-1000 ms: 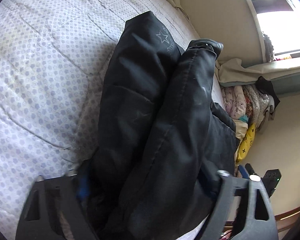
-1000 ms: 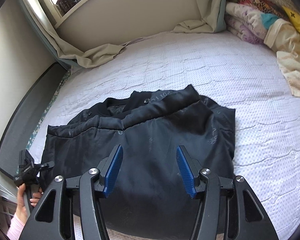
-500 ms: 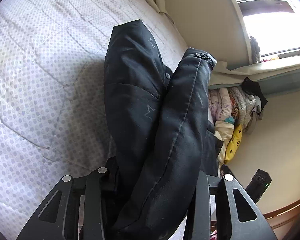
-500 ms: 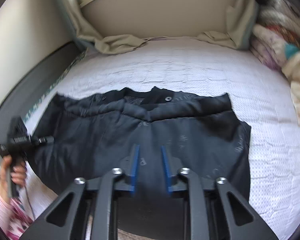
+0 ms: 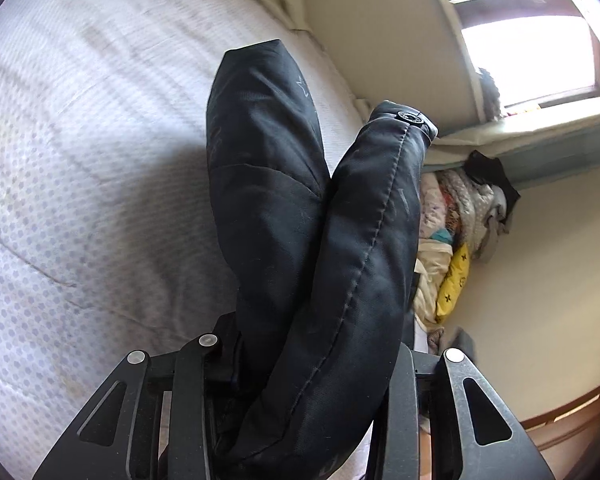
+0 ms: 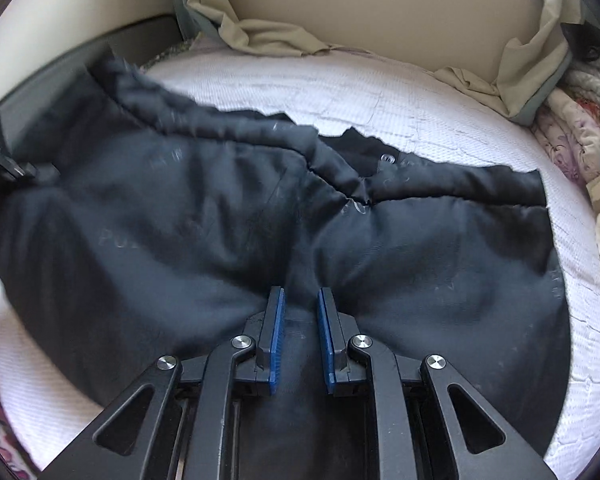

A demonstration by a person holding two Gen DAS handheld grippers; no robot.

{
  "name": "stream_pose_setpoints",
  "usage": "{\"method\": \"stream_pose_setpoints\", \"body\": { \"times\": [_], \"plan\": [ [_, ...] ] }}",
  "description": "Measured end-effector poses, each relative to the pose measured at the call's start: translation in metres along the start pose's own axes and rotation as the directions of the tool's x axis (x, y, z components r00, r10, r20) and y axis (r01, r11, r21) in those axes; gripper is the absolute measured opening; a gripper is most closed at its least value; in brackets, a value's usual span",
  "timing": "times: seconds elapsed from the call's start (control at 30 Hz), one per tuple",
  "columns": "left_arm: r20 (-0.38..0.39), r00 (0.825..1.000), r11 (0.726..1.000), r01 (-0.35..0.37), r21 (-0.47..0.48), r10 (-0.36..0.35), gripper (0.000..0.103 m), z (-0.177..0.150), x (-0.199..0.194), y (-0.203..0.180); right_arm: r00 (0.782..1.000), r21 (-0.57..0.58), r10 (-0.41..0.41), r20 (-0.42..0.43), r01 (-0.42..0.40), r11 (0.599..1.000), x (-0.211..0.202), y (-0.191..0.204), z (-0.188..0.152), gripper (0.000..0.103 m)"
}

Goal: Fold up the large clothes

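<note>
- Black padded jacket (image 6: 228, 216) lies spread on the white quilted bed (image 6: 380, 92)
- Left gripper (image 5: 300, 384) clamps a bunched jacket fold, jaws closing
- Right gripper (image 6: 300, 300) pinches jacket fabric between blue pads (image 6: 277, 332)

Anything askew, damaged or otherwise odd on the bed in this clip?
Nothing looks damaged or spilled. The black jacket lies bunched and uneven on the white mattress, mid-fold, with the left gripper and right gripper both clamped on its fabric. Loose bedding is piled at the edge.

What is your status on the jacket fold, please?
Left gripper clamped on bunched black jacket, lifted off mattress. Right gripper pinching near edge. Nothing in the way.
</note>
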State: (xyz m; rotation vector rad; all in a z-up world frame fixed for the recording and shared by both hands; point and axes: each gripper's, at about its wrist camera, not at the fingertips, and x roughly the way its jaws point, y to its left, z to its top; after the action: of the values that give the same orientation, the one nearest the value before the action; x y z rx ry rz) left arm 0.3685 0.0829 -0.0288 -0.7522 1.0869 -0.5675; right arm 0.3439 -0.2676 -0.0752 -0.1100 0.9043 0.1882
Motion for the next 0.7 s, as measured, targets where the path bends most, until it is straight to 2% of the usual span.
{"method": "stream_pose_setpoints", "body": {
  "times": [0.3,0.53,0.7],
  "plan": [
    [-0.015,1.0,0.992,0.003,0.124,-0.001,0.04,-0.015,0.006,-0.095,0.998,-0.019,-0.057,0.017,0.057,0.998,0.03,0.007,-0.009,0.006],
    [-0.08,0.993,0.964,-0.058,0.258,0.081,0.04,-0.033,0.05,-0.188,0.999,0.085,0.032,-0.003,-0.032,0.996,0.04,-0.013,-0.007,0.002],
    [-0.086,0.988,0.955,-0.099,0.281,0.128,0.04,-0.043,0.083,-0.219,0.996,0.16,0.085,0.004,-0.085,0.984,0.045,-0.028,-0.008,0.0]
  ]
}}
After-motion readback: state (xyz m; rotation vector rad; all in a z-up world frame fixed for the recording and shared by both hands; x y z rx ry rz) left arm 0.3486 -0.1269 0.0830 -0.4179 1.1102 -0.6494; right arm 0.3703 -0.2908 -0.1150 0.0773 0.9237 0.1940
